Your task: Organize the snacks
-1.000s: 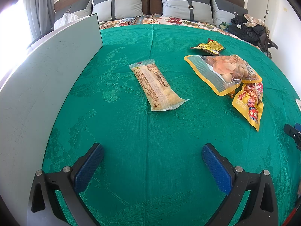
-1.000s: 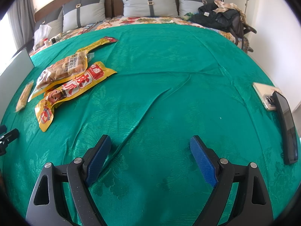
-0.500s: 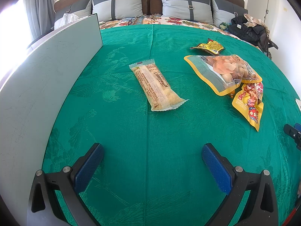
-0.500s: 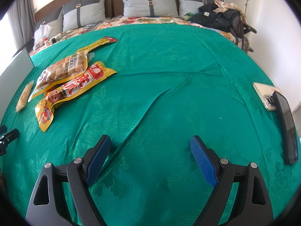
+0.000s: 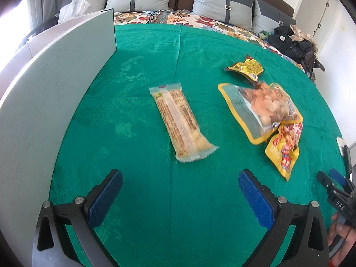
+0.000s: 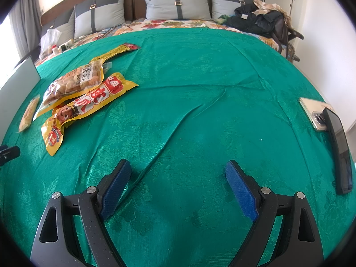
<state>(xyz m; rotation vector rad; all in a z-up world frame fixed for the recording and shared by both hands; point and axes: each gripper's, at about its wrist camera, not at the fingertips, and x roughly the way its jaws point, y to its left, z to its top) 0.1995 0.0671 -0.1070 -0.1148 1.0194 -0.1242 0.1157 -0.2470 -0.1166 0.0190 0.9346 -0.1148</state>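
Two low fisheye views looking along the green bedspread (image 5: 155, 200) toward the headboard pillows (image 6: 175, 4), left view nearer the snack packets (image 5: 262, 109), both sharing them.

The yellow cartoon packet (image 5: 286, 149) is partly covered by the peanut bag (image 5: 262, 109). The grey board (image 5: 44, 102) is cut off at the left edge. Packet print is blurred.

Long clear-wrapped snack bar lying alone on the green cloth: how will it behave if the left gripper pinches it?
The long snack bar lies flat and straight, so it is probably fairly stiff along its length. Its glossy film wrapper may slip between the pads. It looks thin and light, so a push could slide it across the green cloth rather than tip it. The left gripper stands open.
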